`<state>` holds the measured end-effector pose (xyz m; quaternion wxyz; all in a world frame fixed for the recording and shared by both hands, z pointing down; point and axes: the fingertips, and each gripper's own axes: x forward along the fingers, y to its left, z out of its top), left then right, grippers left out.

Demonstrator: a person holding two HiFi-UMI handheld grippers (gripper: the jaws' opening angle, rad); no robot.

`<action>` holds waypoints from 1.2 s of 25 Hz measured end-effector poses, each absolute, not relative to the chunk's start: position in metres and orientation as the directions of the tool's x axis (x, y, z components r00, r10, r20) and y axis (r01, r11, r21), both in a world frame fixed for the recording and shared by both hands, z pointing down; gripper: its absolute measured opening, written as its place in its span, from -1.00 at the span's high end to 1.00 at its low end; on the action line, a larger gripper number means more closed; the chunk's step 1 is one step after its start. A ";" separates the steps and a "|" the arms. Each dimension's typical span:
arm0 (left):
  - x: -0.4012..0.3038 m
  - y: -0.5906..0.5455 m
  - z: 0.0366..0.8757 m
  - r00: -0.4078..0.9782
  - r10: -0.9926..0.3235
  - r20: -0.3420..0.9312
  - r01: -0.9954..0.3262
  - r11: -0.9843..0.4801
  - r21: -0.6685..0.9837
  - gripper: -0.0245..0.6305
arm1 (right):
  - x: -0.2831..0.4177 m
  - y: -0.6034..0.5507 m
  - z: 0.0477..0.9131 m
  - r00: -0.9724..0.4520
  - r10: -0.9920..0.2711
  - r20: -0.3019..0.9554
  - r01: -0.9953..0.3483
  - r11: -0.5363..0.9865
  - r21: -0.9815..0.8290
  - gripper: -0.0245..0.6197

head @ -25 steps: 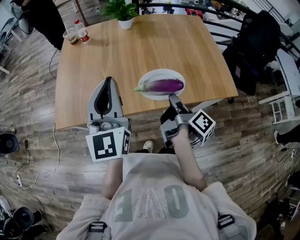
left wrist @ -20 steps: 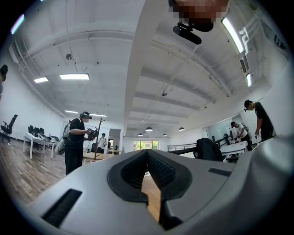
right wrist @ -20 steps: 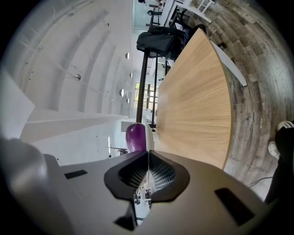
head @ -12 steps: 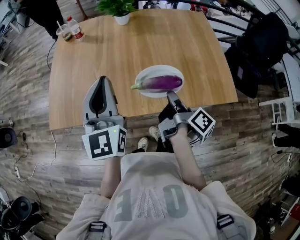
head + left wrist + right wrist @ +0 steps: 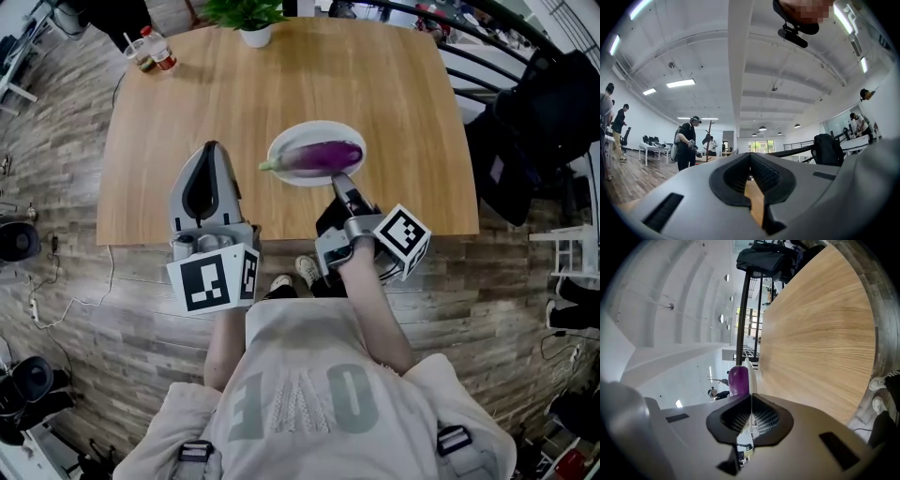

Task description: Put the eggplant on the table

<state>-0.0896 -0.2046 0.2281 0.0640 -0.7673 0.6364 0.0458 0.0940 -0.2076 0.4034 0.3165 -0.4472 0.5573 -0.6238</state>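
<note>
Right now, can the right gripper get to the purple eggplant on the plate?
Probably yes. The right gripper points at the eggplant from the near rim of the plate, with nothing between them. Its jaws are shut, so they'd have to open first.

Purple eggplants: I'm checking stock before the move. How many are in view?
1. The purple eggplant lies on the white oval plate near the light wooden table's front edge, just ahead of the right gripper. Nothing seems to hide another.

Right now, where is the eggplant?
In the head view, the eggplant lies on the white plate near the front edge of the table, just beyond the right claw.
</note>
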 end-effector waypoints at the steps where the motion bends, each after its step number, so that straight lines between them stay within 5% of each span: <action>1: -0.087 -0.205 0.227 0.177 -0.972 -0.153 -0.984 -0.173 -0.043 0.90 | 0.095 -0.210 0.404 -0.411 -0.889 0.202 -0.097 -0.177 -0.979 0.85; 30: -0.142 -0.240 0.228 0.116 -0.984 -0.136 -0.993 -0.109 -0.055 0.90 | 0.062 -0.247 0.458 -0.378 -0.894 0.239 -0.130 -0.204 -0.970 0.85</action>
